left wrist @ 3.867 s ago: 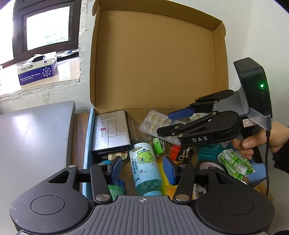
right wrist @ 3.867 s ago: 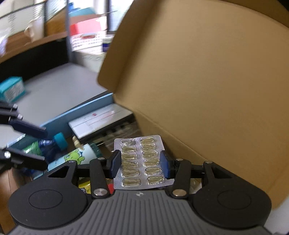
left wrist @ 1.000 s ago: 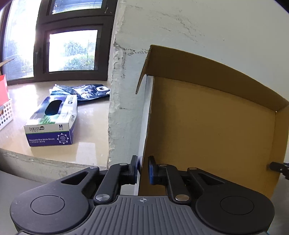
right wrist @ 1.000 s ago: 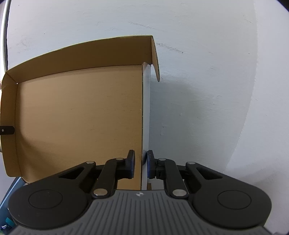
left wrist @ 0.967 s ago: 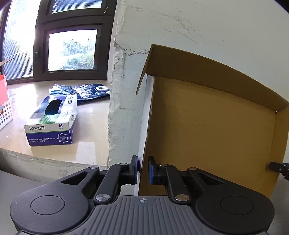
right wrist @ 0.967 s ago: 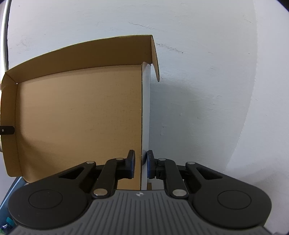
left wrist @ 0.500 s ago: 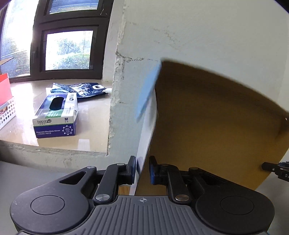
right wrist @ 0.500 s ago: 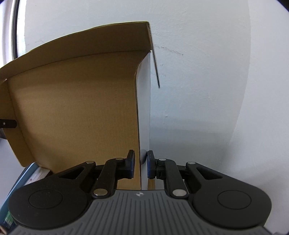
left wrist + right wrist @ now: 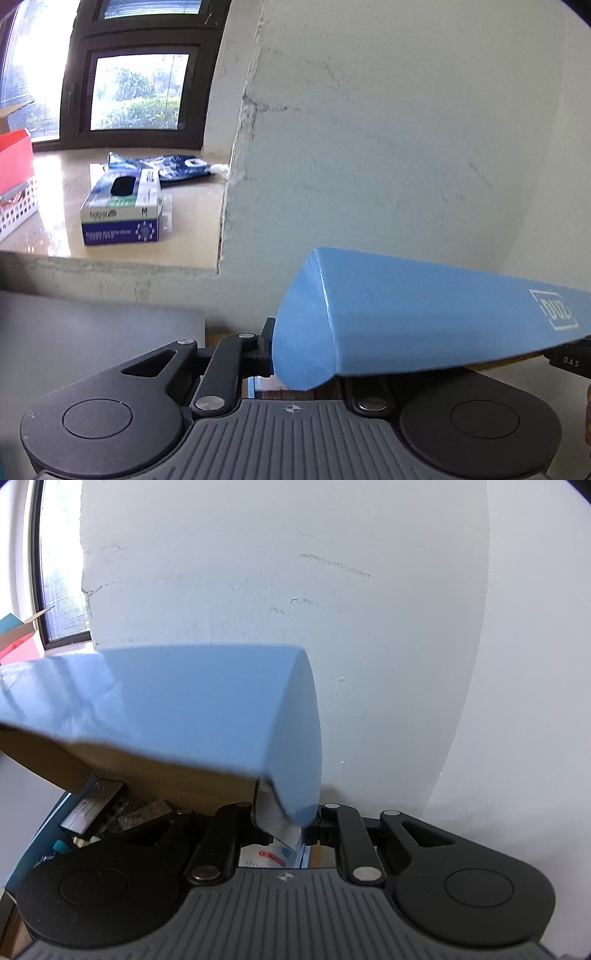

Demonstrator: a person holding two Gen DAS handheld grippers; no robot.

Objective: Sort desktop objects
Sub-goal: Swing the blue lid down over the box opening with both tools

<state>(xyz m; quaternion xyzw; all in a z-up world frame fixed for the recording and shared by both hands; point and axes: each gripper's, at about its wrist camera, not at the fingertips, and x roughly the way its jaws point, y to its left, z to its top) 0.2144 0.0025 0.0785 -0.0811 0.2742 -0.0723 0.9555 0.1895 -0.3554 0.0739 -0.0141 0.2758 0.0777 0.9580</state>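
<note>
Step in hand, as judged: closing the box lid [image 9: 424, 325] over the sorted items.
Left gripper [image 9: 275, 349]: pinching the lid's side flap, pointing downward.
Right gripper [image 9: 284, 818]: pinching the opposite flap, likewise tilted.
Lid: blue face up, tipped partway over, at 3 o'clock in the left view.
Next move calls for lowering both sides evenly.

2 close wrist views, shared box lid [image 9: 424, 317]
</note>
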